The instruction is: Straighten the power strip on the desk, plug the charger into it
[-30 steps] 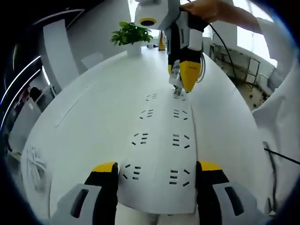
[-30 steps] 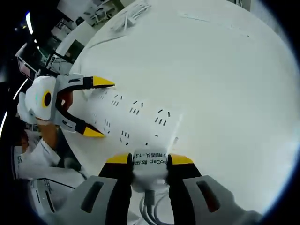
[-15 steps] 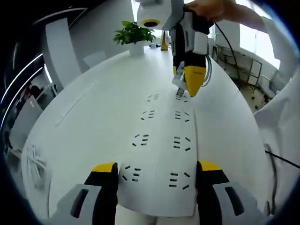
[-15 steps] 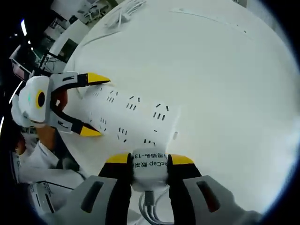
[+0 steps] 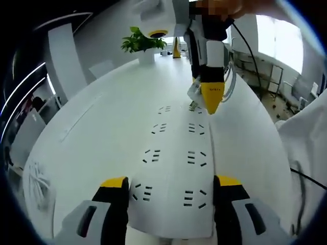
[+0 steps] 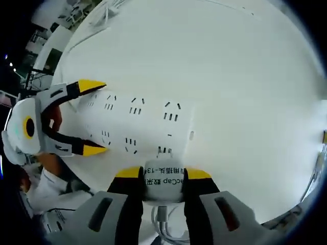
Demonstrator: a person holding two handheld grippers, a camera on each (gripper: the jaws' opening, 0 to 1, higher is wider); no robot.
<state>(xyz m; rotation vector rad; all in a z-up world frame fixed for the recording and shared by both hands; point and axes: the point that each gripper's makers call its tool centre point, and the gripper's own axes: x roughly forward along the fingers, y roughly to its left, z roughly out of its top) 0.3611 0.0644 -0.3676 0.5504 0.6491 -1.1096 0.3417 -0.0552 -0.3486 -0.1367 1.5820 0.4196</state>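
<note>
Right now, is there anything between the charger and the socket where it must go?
Nothing visible. The charger, held in the right tongs, sits just at the end sockets of the power strip, which the left tongs grip.

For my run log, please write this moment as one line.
left gripper: shut on power strip | right gripper: shut on charger, prongs at end outlet | desk: white

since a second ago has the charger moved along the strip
Yes. In the left gripper view the right gripper with the charger has shifted slightly toward the plant, at the strip's far sockets.
</note>
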